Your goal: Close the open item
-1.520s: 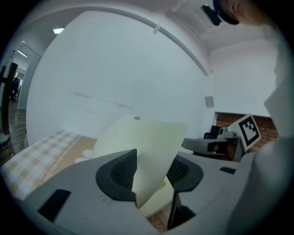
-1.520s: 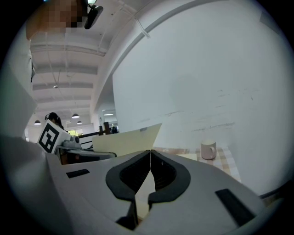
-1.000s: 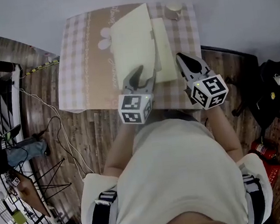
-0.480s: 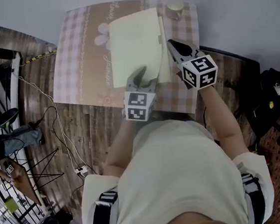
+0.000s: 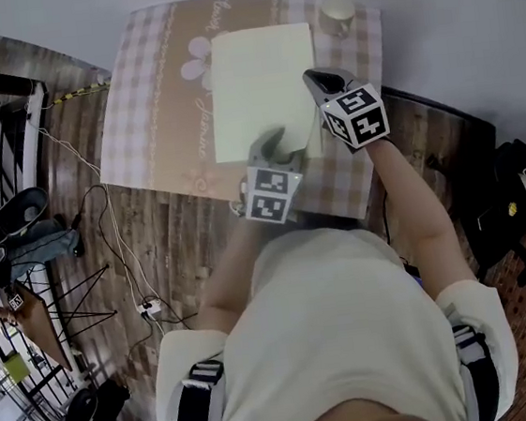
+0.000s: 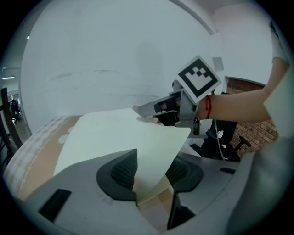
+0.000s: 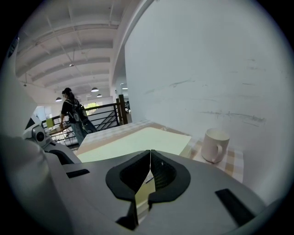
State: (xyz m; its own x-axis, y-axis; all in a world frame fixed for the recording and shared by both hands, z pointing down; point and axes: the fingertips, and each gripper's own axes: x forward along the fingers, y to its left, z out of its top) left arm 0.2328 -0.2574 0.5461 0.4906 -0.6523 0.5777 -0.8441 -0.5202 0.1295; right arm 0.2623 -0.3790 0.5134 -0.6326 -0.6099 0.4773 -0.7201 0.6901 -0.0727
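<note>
Small rectangular table (image 5: 368, 160) in front of me, covered by a beige-and-white checked cloth (image 5: 145, 124) with a wide tan band bearing a white flower and script. Mid-table on the cloth lies a large pale yellow-green paper folder (image 5: 257, 78); its near right corner curls up. A cream ceramic mug (image 5: 337, 14) stands upright at the far right corner, apart from the folder. Dark wooden plank floor (image 5: 159, 250) underneath.
</note>
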